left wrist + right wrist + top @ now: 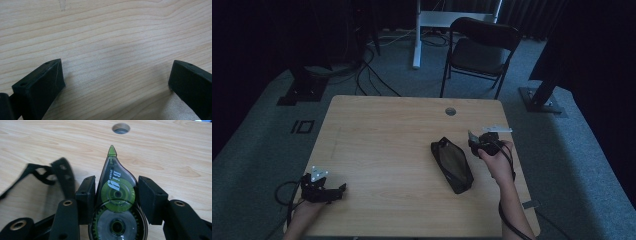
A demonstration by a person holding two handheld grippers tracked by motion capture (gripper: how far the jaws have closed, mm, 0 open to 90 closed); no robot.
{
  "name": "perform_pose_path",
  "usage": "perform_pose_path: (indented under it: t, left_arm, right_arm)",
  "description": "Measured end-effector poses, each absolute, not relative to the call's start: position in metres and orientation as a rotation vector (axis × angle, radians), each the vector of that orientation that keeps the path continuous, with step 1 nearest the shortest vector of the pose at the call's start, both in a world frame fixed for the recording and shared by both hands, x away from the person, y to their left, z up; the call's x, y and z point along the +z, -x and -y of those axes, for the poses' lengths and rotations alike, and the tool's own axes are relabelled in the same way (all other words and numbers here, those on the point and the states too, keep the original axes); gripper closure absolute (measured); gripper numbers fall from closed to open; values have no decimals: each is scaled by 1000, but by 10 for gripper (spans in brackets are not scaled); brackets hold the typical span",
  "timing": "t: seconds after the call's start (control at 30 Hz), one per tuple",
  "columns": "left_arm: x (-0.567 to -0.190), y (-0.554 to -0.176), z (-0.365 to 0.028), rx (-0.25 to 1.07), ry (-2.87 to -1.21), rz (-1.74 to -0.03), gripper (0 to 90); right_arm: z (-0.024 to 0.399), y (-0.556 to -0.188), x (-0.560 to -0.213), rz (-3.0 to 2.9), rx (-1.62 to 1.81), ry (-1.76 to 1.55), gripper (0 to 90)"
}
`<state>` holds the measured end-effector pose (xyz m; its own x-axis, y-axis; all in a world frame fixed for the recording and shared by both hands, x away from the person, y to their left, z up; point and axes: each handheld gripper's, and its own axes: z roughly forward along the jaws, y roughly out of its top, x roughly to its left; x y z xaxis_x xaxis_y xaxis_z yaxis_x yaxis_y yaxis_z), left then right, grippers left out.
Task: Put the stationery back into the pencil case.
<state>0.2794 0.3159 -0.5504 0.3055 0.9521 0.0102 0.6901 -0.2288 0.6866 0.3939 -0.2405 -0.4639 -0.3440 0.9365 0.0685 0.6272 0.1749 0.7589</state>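
The right gripper [116,195] is clamped on a correction tape dispenser [117,202], a smoky see-through teardrop body w/ 2 wheels inside, the upper 1 green, the lower 1 clear and toothed; both pads press its sides, and its green tip points fwd, away from the gripper toward the cable hole [121,128] in the tabletop [175,152]. In the high view that gripper [475,140] sits over the right part of the tabletop [382,150], held in the person's right hand [497,160], w/ the dispenser [473,136] showing only as a small pale sliver at its front, too small to read there. Just left of it, near but apart, lies a black pouch [453,165], long, set at a slant, its top end w/ a small pull. In the right gripper view a blurred black strap or loop [45,176] shows left of the pads, prob. part of that pouch, can't tell for sure. A thin white strip [497,129] lies just beyond the gripper near the right edge. The left gripper [343,188] rests low at the near-left corner, well apart from the rest; in the left gripper view its [117,77] jaws stand wide apart w/ nothing but bare wood between. Beyond the tabletop stands a dark folding chair [479,50] on grey carpet.
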Motion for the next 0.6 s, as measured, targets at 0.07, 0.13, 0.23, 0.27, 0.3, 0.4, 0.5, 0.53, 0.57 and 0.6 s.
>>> perform_pose_path:
  t: [0.07, 0.13, 0.23, 0.27, 0.3, 0.4, 0.5, 0.53, 0.57, 0.6]
  left_arm:
    - [-550, -279, -316, 590, -2000, -1452, 1]
    - [-550, -279, -316, 589, -2000, -1452, 1]
    - [-550, -279, -316, 589, -2000, -1452, 2]
    - [-550, -279, -316, 589, -2000, -1452, 1]
    - [-550, -279, -316, 589, -2000, -1452, 2]
    - [-550, -279, -316, 590, -2000, -1452, 2]
    - [-550, -279, -316, 589, -2000, -1453, 1]
    - [-550, -279, -316, 589, -2000, -1453, 1]
    - [-550, -279, -316, 589, -2000, -1452, 2]
    - [-550, -279, -316, 589, -2000, -1452, 2]
  right_arm:
    - [238, -391, -460, -2047, 1007, -1457, 495]
    - [235, -388, -456, -2050, 1012, -1448, 495]
    - [231, -384, -451, -2062, 1024, -1436, 496]
    - [229, -383, -449, -2063, 1023, -1427, 496]
    - [227, -382, -447, -2066, 1034, -1426, 496]
    - [221, -379, -445, -2061, 1036, -1408, 496]
    - [215, -375, -445, -2072, 1041, -1403, 496]
    - [213, -375, -445, -2086, 1046, -1403, 496]
    - [212, -374, -445, -2090, 1049, -1404, 496]
    - [210, -373, -445, -2097, 1054, -1404, 496]
